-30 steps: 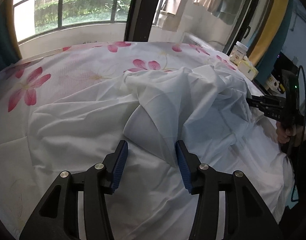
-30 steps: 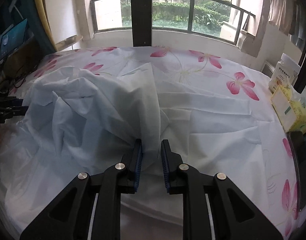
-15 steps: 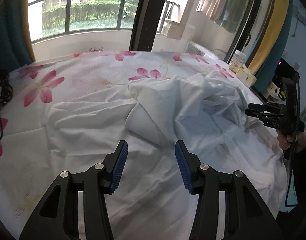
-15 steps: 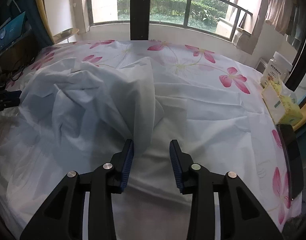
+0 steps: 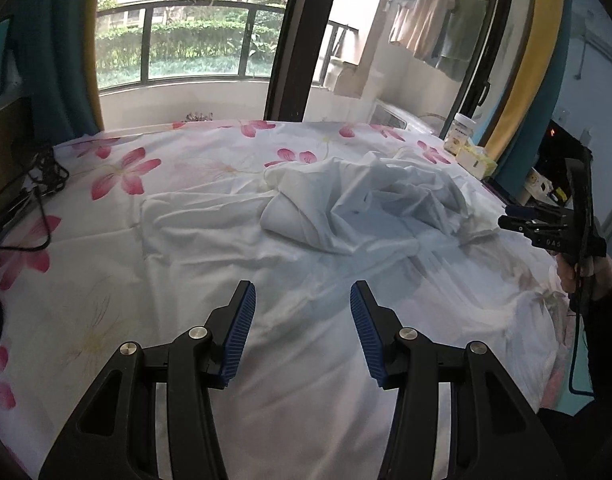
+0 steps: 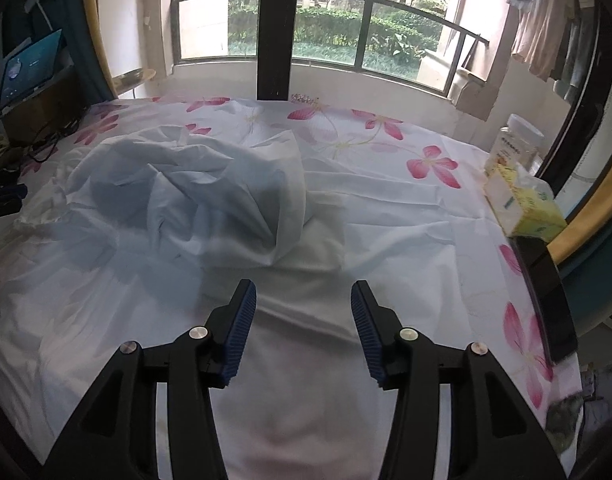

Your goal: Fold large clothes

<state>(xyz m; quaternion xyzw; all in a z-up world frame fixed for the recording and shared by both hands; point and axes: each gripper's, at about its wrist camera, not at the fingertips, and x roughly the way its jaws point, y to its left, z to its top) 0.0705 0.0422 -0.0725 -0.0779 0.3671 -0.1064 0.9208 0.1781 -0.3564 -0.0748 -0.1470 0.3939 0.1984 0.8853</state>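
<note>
A large white garment (image 5: pixel 306 264) lies spread over the flowered bedsheet (image 5: pixel 122 176), with its upper part bunched into a crumpled heap (image 5: pixel 365 204). My left gripper (image 5: pixel 302 312) hovers open above the flat near part of the cloth, nothing between its blue pads. In the right wrist view the same heap (image 6: pixel 210 200) sits just beyond my right gripper (image 6: pixel 304 312), whose jaws are opening with nothing between them. The right gripper (image 5: pixel 503 218) also shows at the right edge of the left wrist view, held by a hand (image 5: pixel 585 276) beside the heap.
A jar (image 6: pixel 513 140) and a yellow tissue box (image 6: pixel 521 204) stand at the bed's right edge, with a flat black device (image 6: pixel 545 292) nearer. Black cables (image 5: pixel 38 176) lie at the left edge. A lit screen (image 6: pixel 30 64) stands far left. A window runs behind the bed.
The right gripper let go of a raised fold of the white cloth and opened. The fold slumped onto the heap. Both grippers drew back and up from the heap.
</note>
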